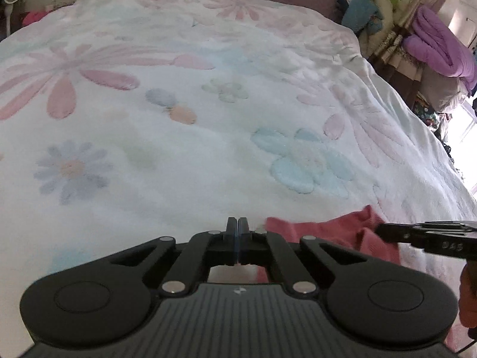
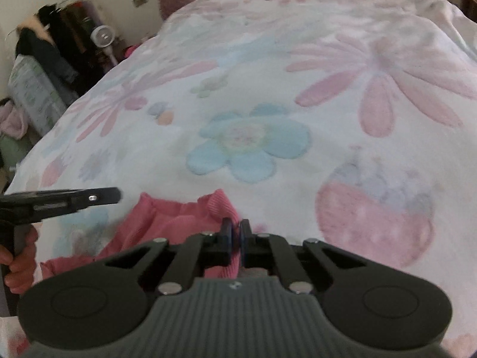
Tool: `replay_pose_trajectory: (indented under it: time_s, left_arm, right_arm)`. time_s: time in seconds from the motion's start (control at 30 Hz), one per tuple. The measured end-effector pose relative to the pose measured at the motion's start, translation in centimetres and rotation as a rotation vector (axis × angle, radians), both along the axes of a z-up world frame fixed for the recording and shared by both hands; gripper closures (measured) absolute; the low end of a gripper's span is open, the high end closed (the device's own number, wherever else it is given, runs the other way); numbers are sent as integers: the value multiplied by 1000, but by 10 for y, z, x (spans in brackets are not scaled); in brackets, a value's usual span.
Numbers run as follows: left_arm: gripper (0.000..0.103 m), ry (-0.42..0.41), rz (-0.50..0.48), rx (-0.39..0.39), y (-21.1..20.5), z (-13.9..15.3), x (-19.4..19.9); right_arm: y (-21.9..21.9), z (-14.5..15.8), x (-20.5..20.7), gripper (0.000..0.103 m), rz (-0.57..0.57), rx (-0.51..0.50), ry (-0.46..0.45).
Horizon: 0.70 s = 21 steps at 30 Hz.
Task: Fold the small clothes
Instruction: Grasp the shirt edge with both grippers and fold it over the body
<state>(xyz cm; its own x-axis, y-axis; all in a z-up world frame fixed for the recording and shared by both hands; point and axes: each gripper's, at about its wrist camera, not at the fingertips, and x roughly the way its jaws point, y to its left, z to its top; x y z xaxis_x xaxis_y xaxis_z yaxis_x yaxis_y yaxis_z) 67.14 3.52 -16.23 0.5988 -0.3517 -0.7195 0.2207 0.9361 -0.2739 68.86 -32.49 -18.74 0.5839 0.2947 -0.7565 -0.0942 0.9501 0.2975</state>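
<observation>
Right hand-held gripper, bottom centre of its view, is clenched on the pink garment's ribbed hem. Left hand-held gripper reads clenched; whether on cloth I cannot tell. Garment lies on the bed: light, limp, stretchy. I judge hem corners the best hold.

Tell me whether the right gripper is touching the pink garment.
Touching. In the right wrist view, the right gripper has its jaws shut on a ribbed fold of the pink garment, with the cloth pinched between the fingers above the flowered blanket.
</observation>
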Motion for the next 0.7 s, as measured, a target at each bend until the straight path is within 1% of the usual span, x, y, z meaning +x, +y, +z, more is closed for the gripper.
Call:
replay_pose_trajectory:
  time_s: [0.07,0.1,0.13,0.17,0.2,0.23,0.27,0.3,0.33,0.37,0.4,0.43,0.47,0.5,0.53,0.57,0.6,0.67,0.7]
  left_arm:
    - [103,22,-35,8,-2,1,-2]
    - [103,30,-51,10,-5,1,-1]
    - [96,19,-59,16,-9,3,-3]
    - [86,1,-60,21,-13,4,-6]
    - [69,-13,-69,24,-19,5,-8]
    - [62,-18,-83,34,-25,5,-8]
    - [62,-20,-105,60,-33,4,-7]
    - [62,-20,-122,82,-40,2,-6]
    - [61,-25,-137,101,-46,0,-5]
    - [61,-31,-144,123,-52,-4,-3]
    - [61,-29,-128,160,-57,-10,-1]
    - [61,-25,-113,174,-60,-16,2]
    - [61,-19,-98,171,-61,-21,4]
    - [69,-14,-88,144,-60,-26,5]
    - [82,-16,-89,121,-59,-27,5]
    - [93,-22,-99,102,-59,-27,4]
    - [99,-38,-101,92,-57,-25,2]
    - [99,-68,-90,61,-47,-17,0]
    - [99,-66,-85,23,-37,-13,0]
  right_arm:
    - [-4,3,-4,103,-6,37,2]
    - [-2,5,-6,103,2,33,7]
    - [2,6,-7,102,13,8,8]
    - [6,8,-8,101,13,-34,-1]
    - [9,11,-9,98,12,-70,-17]
    - [11,13,-10,97,4,-95,-29]
    - [12,15,-10,97,-9,-117,-43]
    - [12,19,-11,97,-17,-117,-61]
    - [11,22,-11,95,-12,-95,-74]
    - [11,24,-11,89,-1,-77,-79]
    - [14,23,-9,79,15,-70,-72]
    - [18,19,-6,78,29,-77,-59]
    - [22,13,-4,78,36,-101,-41]
    - [26,5,-2,78,38,-119,-25]
    - [27,-3,-1,80,42,-114,-17]
    - [27,-8,0,87,41,-103,-17]
    - [25,-13,0,103,35,-81,-24]
    - [17,-13,0,103,18,-49,-46]
    - [12,-10,-1,103,15,-20,-58]
